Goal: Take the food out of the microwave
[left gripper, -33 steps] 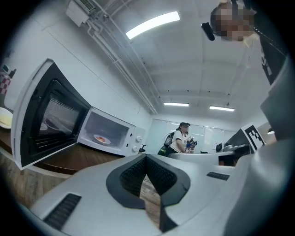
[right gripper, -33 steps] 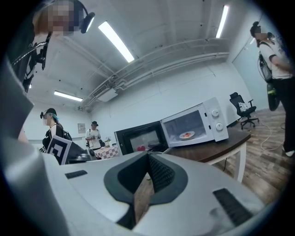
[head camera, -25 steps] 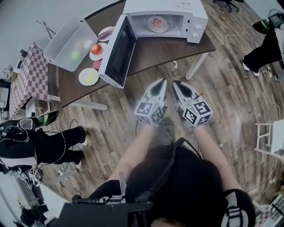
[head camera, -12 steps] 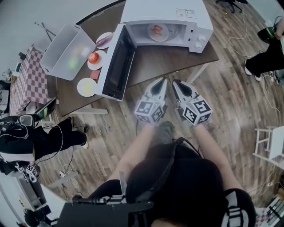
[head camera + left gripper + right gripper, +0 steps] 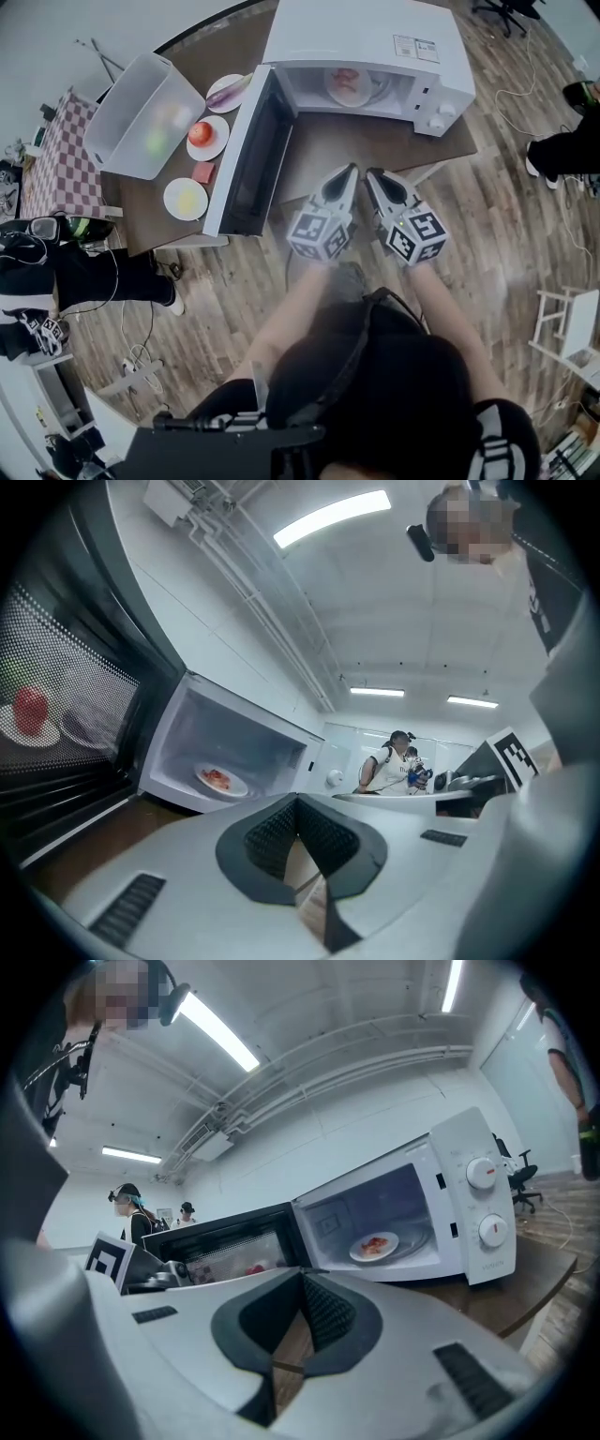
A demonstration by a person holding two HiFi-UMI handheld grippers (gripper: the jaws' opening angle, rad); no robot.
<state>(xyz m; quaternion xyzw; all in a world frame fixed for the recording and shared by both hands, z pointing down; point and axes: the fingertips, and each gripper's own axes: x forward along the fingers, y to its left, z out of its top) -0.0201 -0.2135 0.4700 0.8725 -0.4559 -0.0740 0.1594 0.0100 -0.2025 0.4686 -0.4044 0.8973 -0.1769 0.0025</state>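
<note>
A white microwave [image 5: 375, 37] stands on the brown table [image 5: 323, 155], its door [image 5: 251, 155] swung wide to the left. Inside lies a white plate with reddish food [image 5: 349, 86], also seen in the left gripper view [image 5: 221, 780] and the right gripper view [image 5: 375, 1246]. My left gripper [image 5: 349, 172] [image 5: 298, 803] and right gripper [image 5: 372, 175] [image 5: 302, 1277] are side by side at the table's near edge, pointing at the microwave's cavity. Each has its jaws shut with nothing held. Both are still well short of the plate.
Left of the door lie a clear plastic bin [image 5: 145, 112], a plate with a tomato [image 5: 202, 134], a plate with something yellow [image 5: 187, 198], a third plate [image 5: 228, 91] and a pink block [image 5: 202, 172]. People sit at the left [image 5: 56, 272] and right [image 5: 572, 150].
Both grippers have moved forward together toward the table; the microwave and table now sit nearer and lower in the head view. The jaws stay shut.
</note>
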